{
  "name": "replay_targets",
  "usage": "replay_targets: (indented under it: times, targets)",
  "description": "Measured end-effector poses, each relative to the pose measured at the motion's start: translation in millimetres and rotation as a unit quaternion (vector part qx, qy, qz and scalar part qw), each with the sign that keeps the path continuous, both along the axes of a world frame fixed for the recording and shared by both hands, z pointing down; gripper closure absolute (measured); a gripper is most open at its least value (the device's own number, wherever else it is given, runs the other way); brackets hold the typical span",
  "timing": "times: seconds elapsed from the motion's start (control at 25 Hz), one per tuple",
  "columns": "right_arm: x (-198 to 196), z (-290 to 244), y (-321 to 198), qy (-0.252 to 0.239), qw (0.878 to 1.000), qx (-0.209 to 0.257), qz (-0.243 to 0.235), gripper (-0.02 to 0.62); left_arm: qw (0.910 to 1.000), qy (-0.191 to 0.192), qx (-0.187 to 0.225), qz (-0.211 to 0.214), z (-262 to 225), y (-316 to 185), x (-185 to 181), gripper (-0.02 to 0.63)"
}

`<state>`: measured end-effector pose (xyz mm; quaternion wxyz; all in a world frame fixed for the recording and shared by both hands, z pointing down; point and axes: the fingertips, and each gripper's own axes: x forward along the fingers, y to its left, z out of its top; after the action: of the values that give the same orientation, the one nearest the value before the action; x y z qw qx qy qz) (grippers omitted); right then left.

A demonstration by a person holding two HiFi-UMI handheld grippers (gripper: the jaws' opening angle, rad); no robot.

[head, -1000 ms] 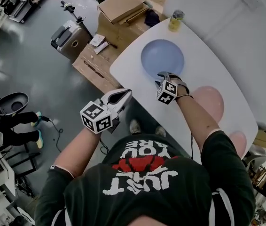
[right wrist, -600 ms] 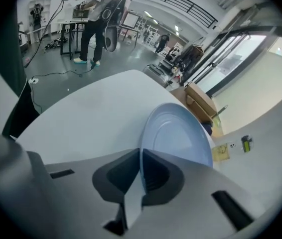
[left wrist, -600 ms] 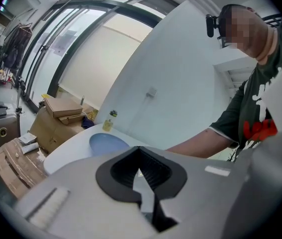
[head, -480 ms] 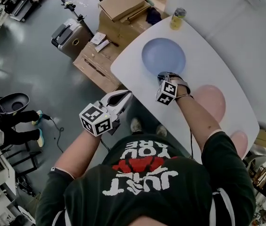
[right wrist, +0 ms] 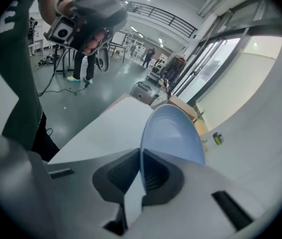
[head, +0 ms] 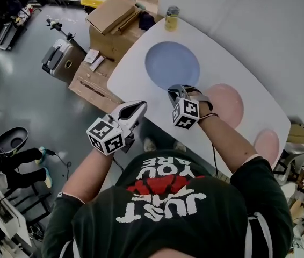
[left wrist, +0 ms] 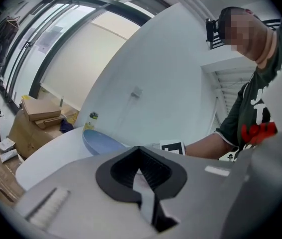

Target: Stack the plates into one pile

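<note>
A large blue plate [head: 172,65] lies on the white oval table [head: 136,77]. My right gripper [head: 174,93] is shut on its near rim; in the right gripper view the thin blue plate [right wrist: 173,131] edge runs straight between the right gripper's [right wrist: 141,156] pads. To the right lie a large pink plate [head: 228,105] and a smaller pink plate [head: 266,145] near the table's end. My left gripper [head: 135,110] hovers off the table's near edge, shut and holding nothing. From the left gripper [left wrist: 140,171] view the blue plate [left wrist: 100,141] shows beyond the jaws.
A yellow jar [head: 171,18] stands at the table's far end. Cardboard boxes [head: 111,12] sit on a wooden bench [head: 90,82] beside the table, with a grey case [head: 60,61] on the floor to its left. A white wall runs behind the table.
The right gripper's jaws have closed on the blue plate's near rim. The head view has shifted, so the table sits lower and further left. The left gripper has barely moved.
</note>
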<state>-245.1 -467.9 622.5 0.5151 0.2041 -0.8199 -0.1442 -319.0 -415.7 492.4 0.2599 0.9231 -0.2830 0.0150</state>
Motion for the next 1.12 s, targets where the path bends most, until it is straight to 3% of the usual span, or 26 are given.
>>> replay_targets:
  times: [0.32, 0.64, 0.84, 1.12]
  targets:
    - [103.4, -21.7, 45.5, 0.021, 0.997, 0.001, 0.074, 0.58, 0.9961, 0.013, 0.012, 0.086, -12.7, -6.0, 79.3, 0.604]
    - [206.1, 15.8, 115.7, 0.078, 0.987, -0.039, 0.138, 0.58, 0.9912, 0.019, 0.014, 0.13, -15.3, 3.5, 131.0, 0.603]
    - [232.0, 49.8, 144.7, 0.098, 0.98, -0.061, 0.161, 0.58, 0.9908, 0.017, 0.013, 0.133, -14.0, 6.4, 139.2, 0.603]
    - [232.4, 74.1, 161.8, 0.086, 0.978, -0.087, 0.17, 0.58, 0.9933, 0.01, 0.004, 0.115, -9.3, 7.6, 126.1, 0.603]
